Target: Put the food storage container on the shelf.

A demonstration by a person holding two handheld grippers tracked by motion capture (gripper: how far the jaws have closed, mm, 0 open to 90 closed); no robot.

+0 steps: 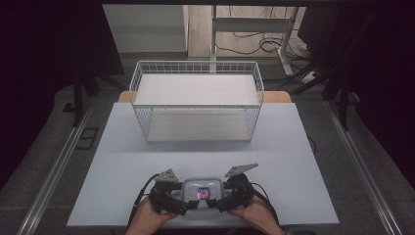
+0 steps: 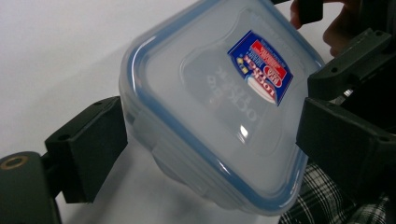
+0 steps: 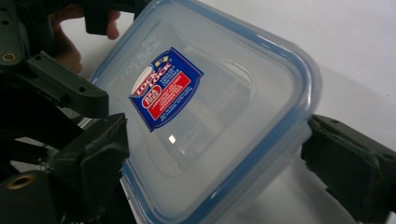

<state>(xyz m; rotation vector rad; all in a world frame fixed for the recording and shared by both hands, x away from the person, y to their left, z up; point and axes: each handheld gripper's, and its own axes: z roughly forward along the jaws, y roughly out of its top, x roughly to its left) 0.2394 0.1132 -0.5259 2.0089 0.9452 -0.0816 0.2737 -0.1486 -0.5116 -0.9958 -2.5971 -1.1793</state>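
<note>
A clear lidded container (image 1: 201, 192) with a blue seal is sitting at the 6 o'clock edge of the white table (image 1: 122, 161), just shy of the near rim. The left gripper (image 1: 182, 199) is clamping it from 8 o'clock, jaws pressing opposite sides; the right gripper (image 1: 219, 199) is clamping it from 4 o'clock, though its far contact looks only probable. Open tabletop is stretching toward 12 o'clock, where a white wire basket (image 1: 195, 100) is standing well apart.
</note>
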